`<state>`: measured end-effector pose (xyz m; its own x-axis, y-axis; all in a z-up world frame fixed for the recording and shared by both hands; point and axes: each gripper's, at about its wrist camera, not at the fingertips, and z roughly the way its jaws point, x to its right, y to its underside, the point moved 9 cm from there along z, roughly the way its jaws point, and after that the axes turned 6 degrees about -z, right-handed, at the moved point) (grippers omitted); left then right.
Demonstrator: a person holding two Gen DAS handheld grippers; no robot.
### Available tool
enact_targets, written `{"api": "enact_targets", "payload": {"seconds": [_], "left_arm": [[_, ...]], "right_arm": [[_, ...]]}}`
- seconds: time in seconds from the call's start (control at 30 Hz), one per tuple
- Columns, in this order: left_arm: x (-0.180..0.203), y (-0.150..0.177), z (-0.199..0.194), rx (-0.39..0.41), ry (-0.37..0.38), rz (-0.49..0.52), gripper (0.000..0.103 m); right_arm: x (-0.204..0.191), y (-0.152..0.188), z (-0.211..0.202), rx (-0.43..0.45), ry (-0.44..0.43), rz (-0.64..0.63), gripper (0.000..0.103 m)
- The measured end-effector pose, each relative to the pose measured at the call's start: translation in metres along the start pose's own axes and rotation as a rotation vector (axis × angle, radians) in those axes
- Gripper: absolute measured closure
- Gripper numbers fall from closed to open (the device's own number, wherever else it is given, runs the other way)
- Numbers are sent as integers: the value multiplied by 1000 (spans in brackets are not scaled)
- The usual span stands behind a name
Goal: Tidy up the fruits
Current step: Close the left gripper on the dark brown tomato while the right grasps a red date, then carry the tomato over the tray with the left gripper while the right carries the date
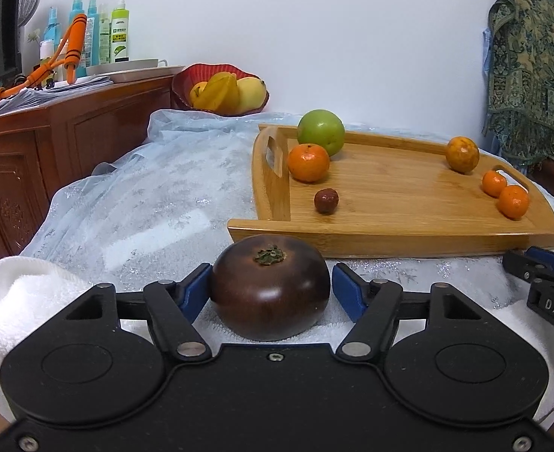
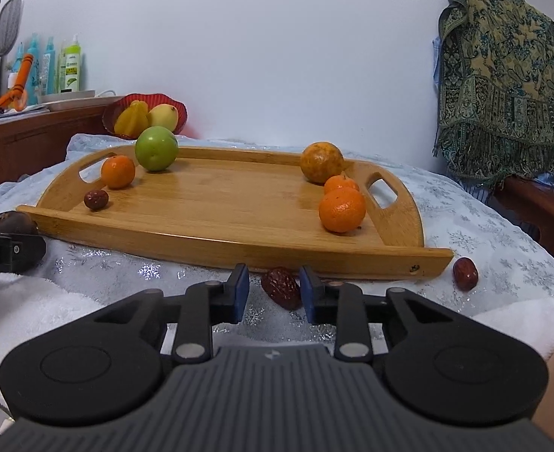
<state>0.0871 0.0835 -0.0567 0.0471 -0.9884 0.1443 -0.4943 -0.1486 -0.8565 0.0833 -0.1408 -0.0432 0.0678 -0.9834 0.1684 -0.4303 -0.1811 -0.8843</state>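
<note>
A dark brown persimmon (image 1: 270, 287) sits on the white towel (image 1: 24, 293) between the pads of my left gripper (image 1: 271, 290); the left pad touches it, the right pad stands a little off. My right gripper (image 2: 273, 290) is open around a wrinkled red date (image 2: 281, 288) on the cloth, not touching it. A second date (image 2: 465, 273) lies right of the wooden tray (image 2: 239, 241). On the tray are a green apple (image 2: 156, 148), several oranges, such as this one (image 2: 342, 209), and a small date (image 2: 96, 199).
A red bowl (image 1: 220, 92) of yellow fruit stands behind the tray by the wall. A wooden cabinet (image 1: 32, 150) with bottles is at the left. A patterned cloth (image 2: 502, 86) hangs at the right above a wooden bench (image 2: 540, 207).
</note>
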Motion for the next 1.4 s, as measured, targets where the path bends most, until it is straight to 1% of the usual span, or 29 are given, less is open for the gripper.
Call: {"api": "enact_targets", "payload": {"seconds": [0.07, 0.13, 0.27, 0.4, 0.47, 0.6, 0.77, 0.9, 1.03, 1.17, 1.27, 1.4], "left_arm": [[0, 1, 5, -12, 0, -3, 35], [-1, 3, 10, -34, -2, -16, 36], [0, 2, 12, -26, -17, -14, 40], [1, 2, 10, -32, -22, -28, 42], [2, 1, 8, -36, -23, -29, 42], [9, -2, -1, -29, -5, -23, 42], [29, -11, -14, 9, 16, -8, 42], [52, -26, -16, 30, 56, 12, 42], [71, -50, -7, 42, 81, 15, 42], [89, -72, 10, 35, 112, 22, 42], [98, -83, 24, 35, 122, 42, 42], [104, -97, 50, -1, 135, 43, 42]], "right_arm": [[-2, 2, 5, -24, -19, 10, 66], [-4, 2, 8, -27, -32, 30, 64], [-8, 1, 9, -24, -42, 25, 66], [-8, 0, 8, -25, -55, 38, 77], [-6, -1, 6, -29, -74, 66, 77], [3, -7, -1, -14, -81, 105, 78], [14, -15, -9, 4, -96, 149, 78], [22, -28, -11, 31, -104, 157, 78], [32, -44, -6, 64, -97, 151, 78], [47, -59, 5, 88, -82, 148, 78], [57, -70, 13, 105, -65, 145, 78], [62, -82, 31, 104, -73, 133, 78]]}}
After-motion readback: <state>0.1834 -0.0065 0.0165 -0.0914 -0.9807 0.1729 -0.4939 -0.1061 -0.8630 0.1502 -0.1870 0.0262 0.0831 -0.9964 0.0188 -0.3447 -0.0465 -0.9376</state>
